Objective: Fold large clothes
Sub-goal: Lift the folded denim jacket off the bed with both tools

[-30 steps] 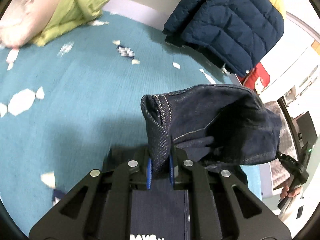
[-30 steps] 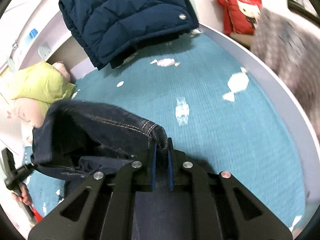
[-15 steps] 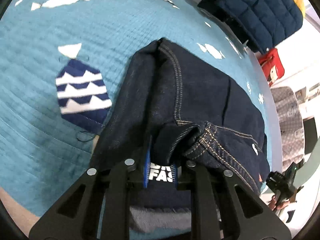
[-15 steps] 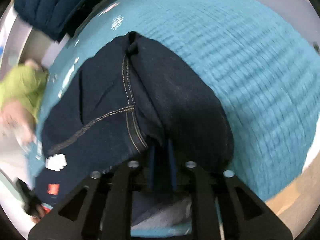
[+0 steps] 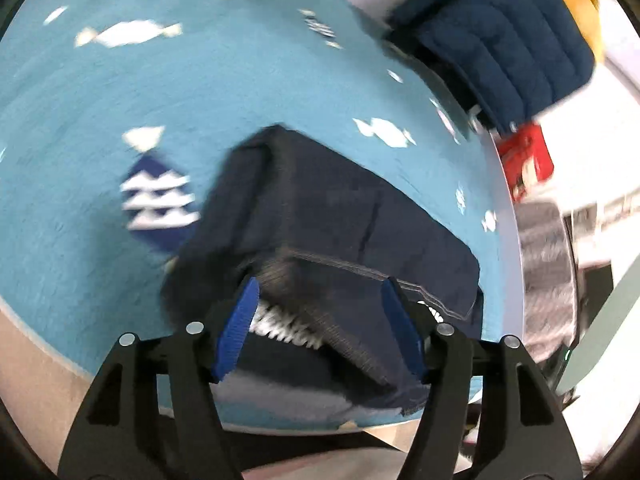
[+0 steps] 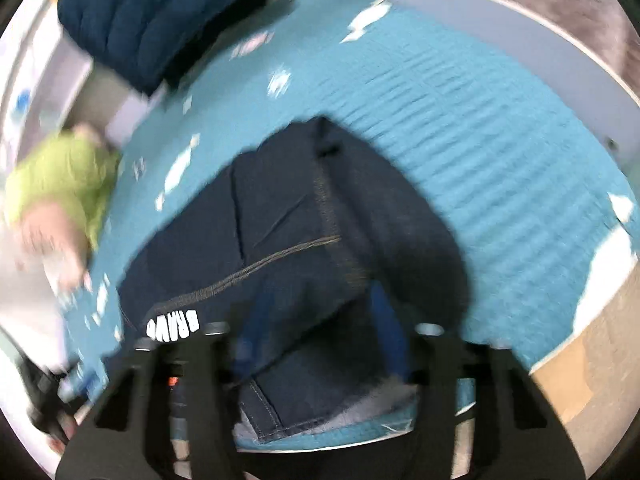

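In my left wrist view, my left gripper (image 5: 320,320) has just been opening, spread around the dark folded jeans (image 5: 332,216) at centre frame on the teal bedspread (image 5: 240,80). In my right wrist view, my right gripper (image 6: 320,340) stands spread, denim between its pads, white lettering lower left.

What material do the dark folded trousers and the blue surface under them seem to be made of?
Folded jeans: dark indigo denim, matte, by the pale contrast stitching along the seams. Blue mat: probably a quilted or knitted textile, matte, by its ribbed rows; blur leaves the exact fabric open.
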The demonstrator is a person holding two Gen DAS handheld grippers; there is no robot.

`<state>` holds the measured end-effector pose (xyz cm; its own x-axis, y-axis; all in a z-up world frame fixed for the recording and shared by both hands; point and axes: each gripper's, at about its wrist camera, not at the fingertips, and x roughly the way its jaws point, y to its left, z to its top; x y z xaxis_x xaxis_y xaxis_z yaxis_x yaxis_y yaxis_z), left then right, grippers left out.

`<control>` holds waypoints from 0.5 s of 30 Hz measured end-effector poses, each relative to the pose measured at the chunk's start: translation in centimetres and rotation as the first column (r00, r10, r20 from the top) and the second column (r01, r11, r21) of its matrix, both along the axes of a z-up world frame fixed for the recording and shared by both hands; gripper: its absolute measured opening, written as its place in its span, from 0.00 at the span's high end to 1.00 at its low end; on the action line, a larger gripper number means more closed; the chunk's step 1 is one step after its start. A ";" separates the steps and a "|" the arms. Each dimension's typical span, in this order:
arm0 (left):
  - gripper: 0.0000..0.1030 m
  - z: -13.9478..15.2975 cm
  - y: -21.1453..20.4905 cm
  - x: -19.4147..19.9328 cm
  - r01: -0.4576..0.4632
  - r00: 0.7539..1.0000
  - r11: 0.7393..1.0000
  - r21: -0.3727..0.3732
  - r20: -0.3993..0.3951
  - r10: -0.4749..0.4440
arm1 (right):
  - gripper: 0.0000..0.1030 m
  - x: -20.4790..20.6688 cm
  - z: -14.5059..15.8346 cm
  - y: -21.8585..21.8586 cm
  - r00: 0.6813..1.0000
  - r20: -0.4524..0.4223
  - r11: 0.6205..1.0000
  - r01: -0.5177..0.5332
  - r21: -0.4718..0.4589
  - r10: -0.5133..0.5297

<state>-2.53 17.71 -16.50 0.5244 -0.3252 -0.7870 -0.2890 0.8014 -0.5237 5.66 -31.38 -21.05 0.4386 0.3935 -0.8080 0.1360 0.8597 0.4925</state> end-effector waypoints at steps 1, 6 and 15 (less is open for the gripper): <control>0.55 -0.2 -1.0 0.9 0.042 0.999 0.998 0.041 -0.014 -0.041 | 0.68 0.4 -0.2 1.0 0.999 -0.003 0.999 -0.032 -0.006 0.032; 0.97 -9.4 -3.4 2.3 0.163 0.946 0.982 0.092 -0.297 -0.130 | 0.77 1.2 -6.8 3.3 0.979 -0.191 0.988 -0.099 -0.116 0.075; 0.90 -7.0 -3.8 1.6 0.212 0.942 0.973 0.091 -0.286 -0.178 | 0.81 -2.0 -2.9 3.5 0.970 -0.236 0.996 -0.036 0.076 0.053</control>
